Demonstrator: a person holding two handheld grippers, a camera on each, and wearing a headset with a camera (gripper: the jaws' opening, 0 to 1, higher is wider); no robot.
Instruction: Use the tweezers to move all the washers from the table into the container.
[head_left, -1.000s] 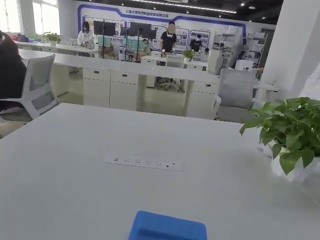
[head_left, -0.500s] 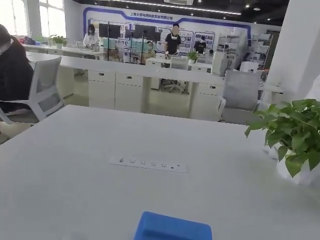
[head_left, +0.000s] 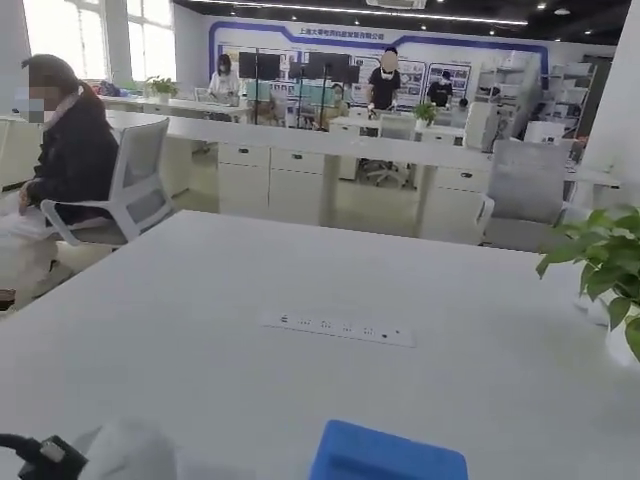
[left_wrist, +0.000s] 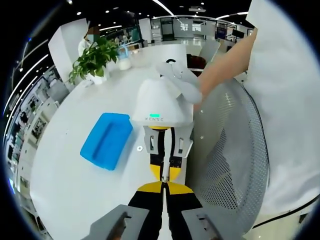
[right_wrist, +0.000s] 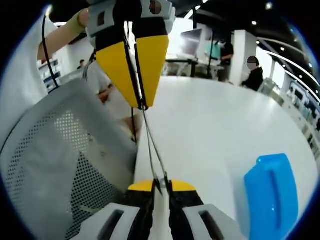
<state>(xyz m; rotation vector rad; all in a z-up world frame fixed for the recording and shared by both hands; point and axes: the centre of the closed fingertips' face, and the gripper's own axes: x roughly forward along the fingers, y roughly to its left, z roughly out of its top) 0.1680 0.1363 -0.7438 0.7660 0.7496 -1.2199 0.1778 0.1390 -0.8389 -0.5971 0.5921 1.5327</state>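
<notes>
Tweezers (right_wrist: 150, 142) bridge the two grippers. In the right gripper view the right gripper (right_wrist: 161, 188) has its jaws drawn together on the near end of the thin metal arms, and the left gripper (right_wrist: 141, 105) pinches the other end between its yellow jaws. The pair hang at the near edge of the bench (right_wrist: 215, 120), just beside a mesh chair back (right_wrist: 60, 155). The blue container (right_wrist: 272, 192) lies on the bench further in and to the right, well apart from them. Where the washers lie I cannot tell. The likely trouble is the hand-over: if one set of jaws lets go before the other grips squarely, the tweezers could twist, slip and drop into the gap between chair and bench. Pulling the grippers apart while both clamp could also bend the thin arms. The head view looks out across the far bench rather than down at the tweezers, so the exchange may be made without a direct look, which raises the chance of a fumble.
</notes>
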